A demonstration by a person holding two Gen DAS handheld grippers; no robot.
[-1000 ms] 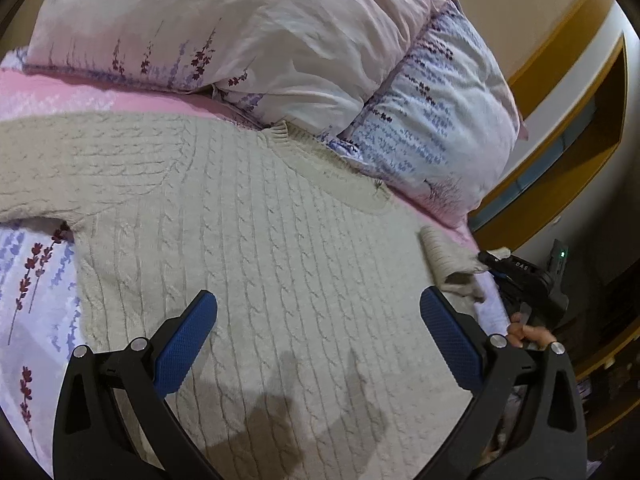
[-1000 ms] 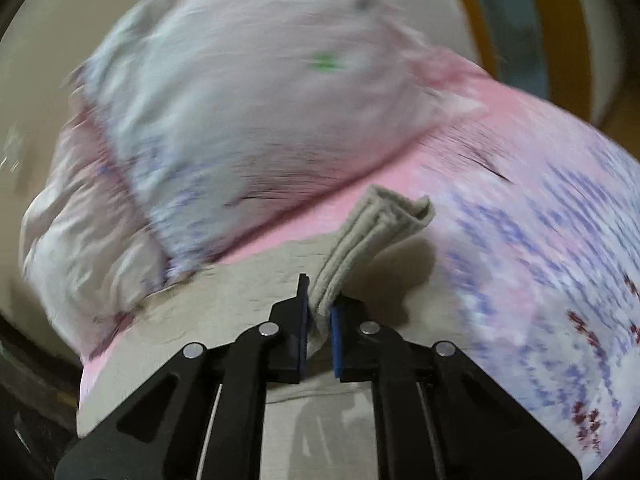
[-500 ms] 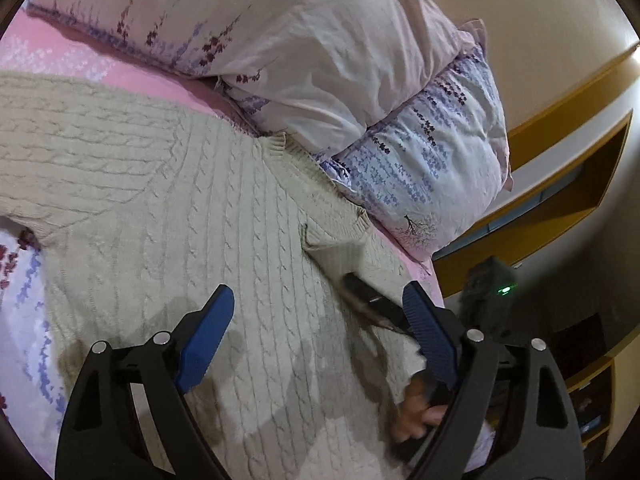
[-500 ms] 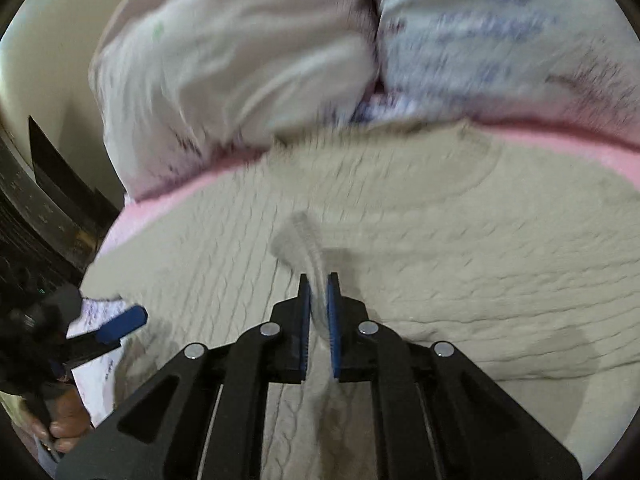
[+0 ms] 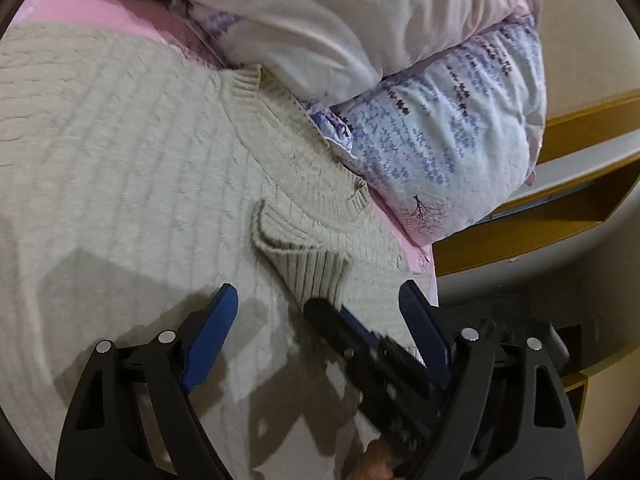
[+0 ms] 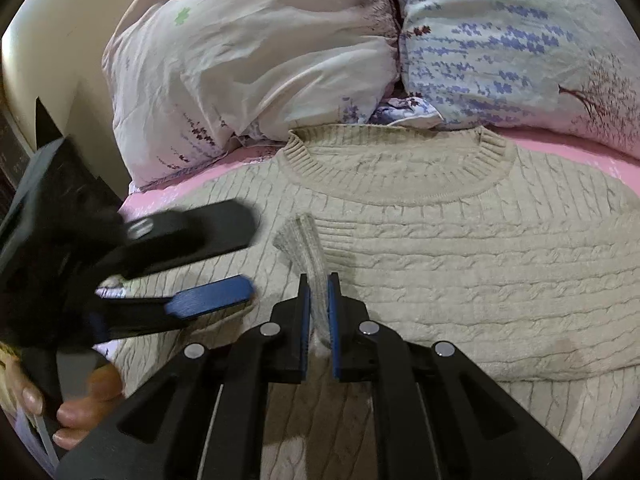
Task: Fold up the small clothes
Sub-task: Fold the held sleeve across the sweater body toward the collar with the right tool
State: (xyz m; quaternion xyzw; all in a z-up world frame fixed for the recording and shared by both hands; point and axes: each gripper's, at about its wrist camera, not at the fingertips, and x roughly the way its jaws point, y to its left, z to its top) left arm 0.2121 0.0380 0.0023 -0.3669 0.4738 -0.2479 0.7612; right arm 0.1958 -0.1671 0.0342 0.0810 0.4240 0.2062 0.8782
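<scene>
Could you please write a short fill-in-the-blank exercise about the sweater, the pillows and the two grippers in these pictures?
1. The right gripper is shut on the sweater's ribbed ____.
2. The beige sweater lies on a ____ bedsheet.
3. Past the sweater's collar lie two ____.
4. No fabric is between the blue pads of the ____ gripper, whose jaws are closing.

Missing words: cuff; pink; pillows; left

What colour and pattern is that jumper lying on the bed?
Beige cable knit sweater with a ribbed collar; the right wrist view shows it best.
</scene>
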